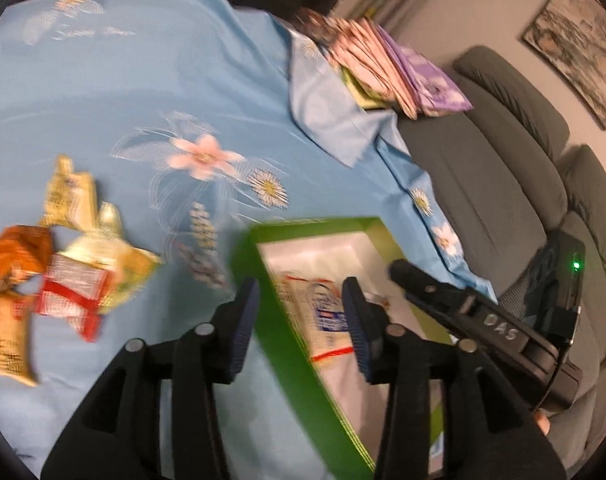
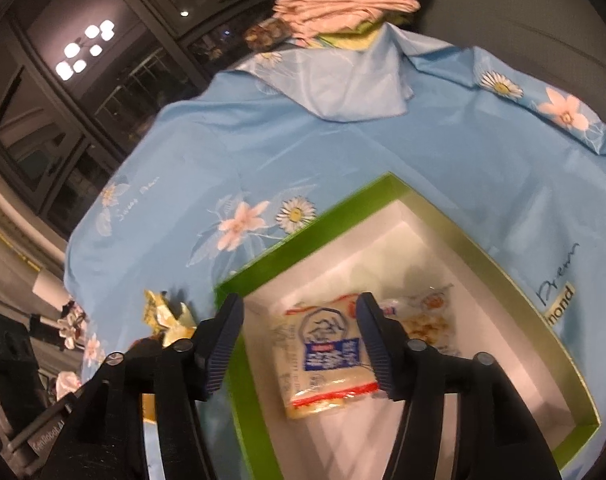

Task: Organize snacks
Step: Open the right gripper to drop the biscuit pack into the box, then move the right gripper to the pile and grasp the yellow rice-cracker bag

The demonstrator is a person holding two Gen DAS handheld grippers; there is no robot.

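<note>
Hovering over the green box [image 2: 271, 240], right gripper [image 2: 299, 344] jaws apart above a snack packet [image 2: 327, 360] on the box floor, touching nothing, left gripper [image 1: 303, 328] jaws apart straddling the box's near wall, loose snack packets [image 1: 63, 264] on the blue cloth [image 1: 143, 100] near its left edge.

Left gripper [image 1: 303, 316] jaws apart over green box [image 1: 291, 344] edge, snack packets [image 1: 71, 276] on blue cloth [image 1: 143, 92]

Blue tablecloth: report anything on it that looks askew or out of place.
Its far corner is folded back on itself beside the stacked cloths. Several snack packets lie crumpled in a loose heap outside the green box.
</note>
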